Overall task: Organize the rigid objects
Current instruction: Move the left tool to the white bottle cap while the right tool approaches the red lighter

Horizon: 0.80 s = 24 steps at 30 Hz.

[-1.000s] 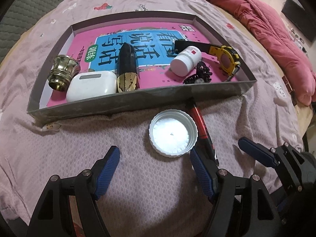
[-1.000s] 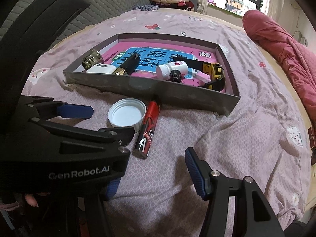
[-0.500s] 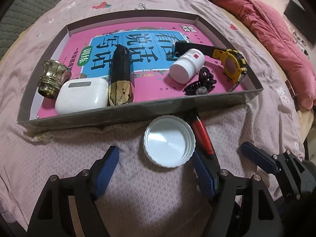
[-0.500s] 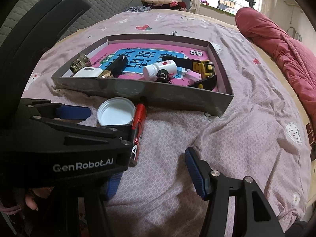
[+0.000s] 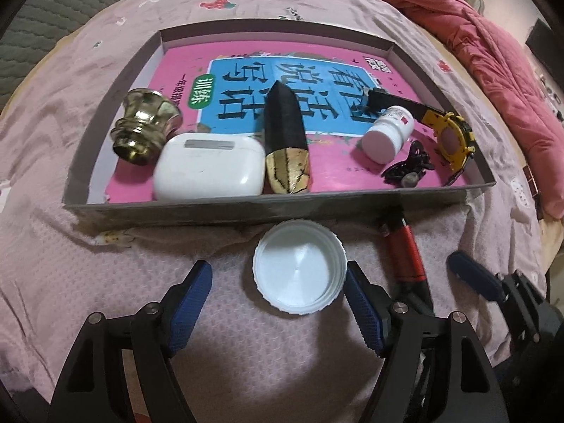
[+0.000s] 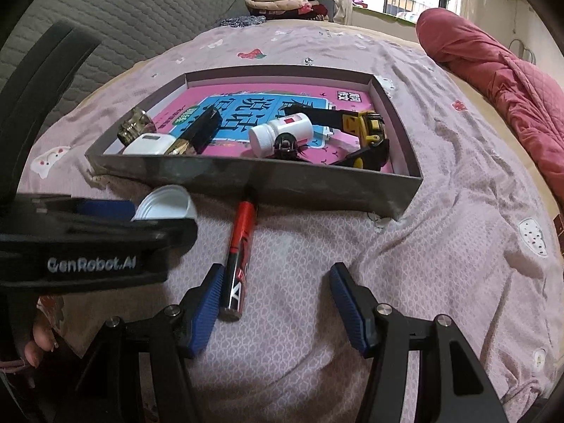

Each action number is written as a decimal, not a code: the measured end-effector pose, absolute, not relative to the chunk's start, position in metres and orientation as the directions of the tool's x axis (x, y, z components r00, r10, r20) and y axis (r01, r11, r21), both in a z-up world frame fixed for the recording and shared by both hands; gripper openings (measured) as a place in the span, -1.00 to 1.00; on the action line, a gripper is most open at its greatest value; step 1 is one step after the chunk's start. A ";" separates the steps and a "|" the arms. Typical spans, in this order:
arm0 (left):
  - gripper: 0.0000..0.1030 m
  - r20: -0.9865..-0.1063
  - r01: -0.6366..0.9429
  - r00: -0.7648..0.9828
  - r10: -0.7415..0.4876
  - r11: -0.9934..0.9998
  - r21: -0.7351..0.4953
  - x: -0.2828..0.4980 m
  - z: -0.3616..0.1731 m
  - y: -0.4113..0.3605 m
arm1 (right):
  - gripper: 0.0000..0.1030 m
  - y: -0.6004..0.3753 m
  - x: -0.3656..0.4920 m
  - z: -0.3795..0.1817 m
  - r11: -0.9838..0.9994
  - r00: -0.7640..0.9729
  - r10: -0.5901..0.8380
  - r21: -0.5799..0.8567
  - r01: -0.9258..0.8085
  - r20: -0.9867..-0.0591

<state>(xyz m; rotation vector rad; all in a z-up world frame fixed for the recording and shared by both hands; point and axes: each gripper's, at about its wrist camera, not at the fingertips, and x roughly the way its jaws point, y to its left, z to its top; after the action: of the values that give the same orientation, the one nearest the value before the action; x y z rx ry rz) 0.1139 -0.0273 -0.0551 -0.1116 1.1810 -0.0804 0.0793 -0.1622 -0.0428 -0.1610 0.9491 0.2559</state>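
— White plastic at lower centre of the left wrist view: what is it?
— A white cap (image 5: 299, 270), lying open side up on the pink bedspread (image 5: 70, 264); the left gripper (image 5: 278, 296) stands spread around it, its right pad just beside the rim, not pressing.
— And further right?
— A red marker (image 6: 239, 250), its tip at the grey tray (image 6: 317, 190); the right gripper (image 6: 275, 296) gapes, holding nothing, its left pad just beside the marker's end.
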 end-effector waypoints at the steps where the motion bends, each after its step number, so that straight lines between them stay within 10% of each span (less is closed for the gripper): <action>1: 0.49 -0.918 0.009 0.379 -0.116 0.993 -0.122 0.113 -0.055 -0.027 | 0.17 -0.163 0.081 -0.042 0.958 0.555 0.151 -0.018 -0.287 -0.818; 24: 0.50 -0.921 0.002 0.377 -0.094 0.995 -0.100 0.101 -0.053 -0.007 | -0.08 -0.139 0.100 -0.051 0.917 0.542 0.200 -0.038 -0.396 -0.816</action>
<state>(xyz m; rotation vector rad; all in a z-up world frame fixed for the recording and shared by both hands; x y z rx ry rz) 0.1010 -0.0074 -0.0533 -0.0876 1.1827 -0.0609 0.1005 -0.1395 -0.0515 -0.2290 0.9344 0.3579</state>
